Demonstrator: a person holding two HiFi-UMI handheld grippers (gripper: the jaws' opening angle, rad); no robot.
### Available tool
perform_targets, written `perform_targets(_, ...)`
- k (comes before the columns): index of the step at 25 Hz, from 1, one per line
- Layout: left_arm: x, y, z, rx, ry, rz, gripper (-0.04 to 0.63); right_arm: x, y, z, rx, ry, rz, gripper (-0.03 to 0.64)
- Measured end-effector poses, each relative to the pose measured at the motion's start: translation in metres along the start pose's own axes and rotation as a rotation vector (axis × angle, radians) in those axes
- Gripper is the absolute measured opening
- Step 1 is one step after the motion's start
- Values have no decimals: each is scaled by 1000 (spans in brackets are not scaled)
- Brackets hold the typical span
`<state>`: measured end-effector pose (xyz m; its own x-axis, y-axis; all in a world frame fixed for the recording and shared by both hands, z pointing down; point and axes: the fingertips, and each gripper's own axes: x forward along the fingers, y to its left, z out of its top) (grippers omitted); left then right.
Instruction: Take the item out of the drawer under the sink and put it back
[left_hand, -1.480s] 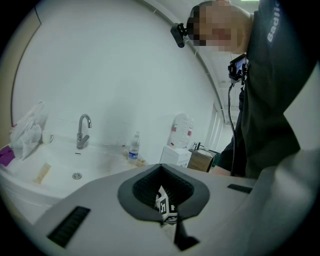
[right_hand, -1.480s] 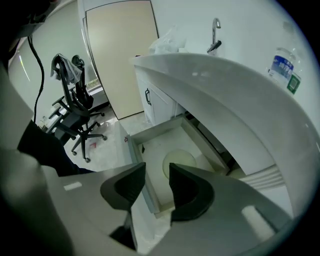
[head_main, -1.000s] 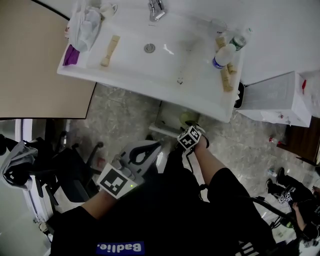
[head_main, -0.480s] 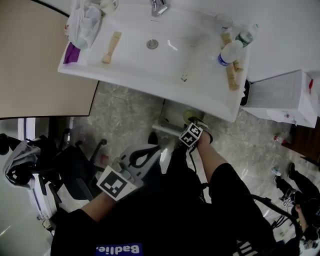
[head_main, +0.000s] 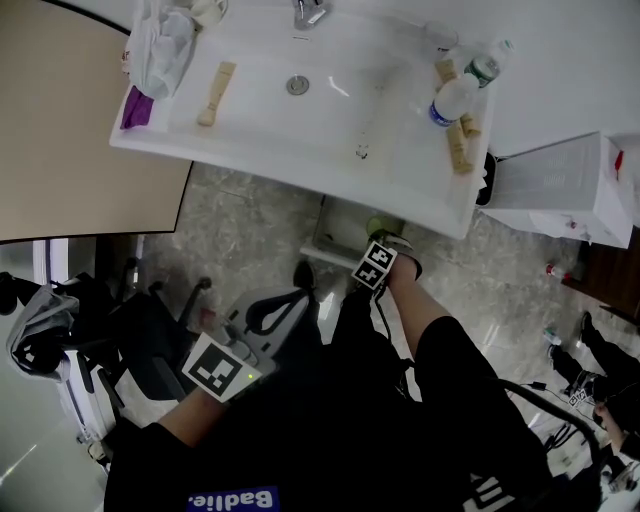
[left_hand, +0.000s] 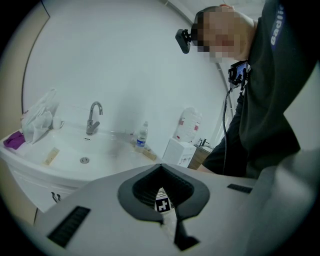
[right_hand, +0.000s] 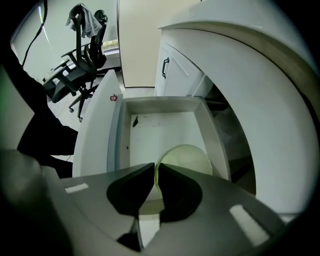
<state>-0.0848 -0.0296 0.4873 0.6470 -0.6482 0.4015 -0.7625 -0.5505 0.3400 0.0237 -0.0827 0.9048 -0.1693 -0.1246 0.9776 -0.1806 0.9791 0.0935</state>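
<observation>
My right tongs (right_hand: 155, 167) point steeply down into the pulled-out white drawer (right_hand: 117, 135) beneath the white ceramic sink (head_main: 300, 120), whose curved underside overhangs close on the right. The jaws have just been closing and now pinch the thin near rim of a pale green round dish (right_hand: 187, 157), possibly a shallow bowl. It lies close to the drawer's right wall, with bare white floor running beyond it to the back wall. My left tongs (left_hand: 161, 167) are closed tip to tip, holding nothing.
</observation>
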Motion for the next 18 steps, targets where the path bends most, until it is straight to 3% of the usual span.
perform_targets(8,2,-9,13,9,-31,-23,6,-30,-2,1,92,-69,-2,23)
perform_targets(18,6,-32,34,41,-87,-93,6,-113,10,23,280,-276,-2,21)
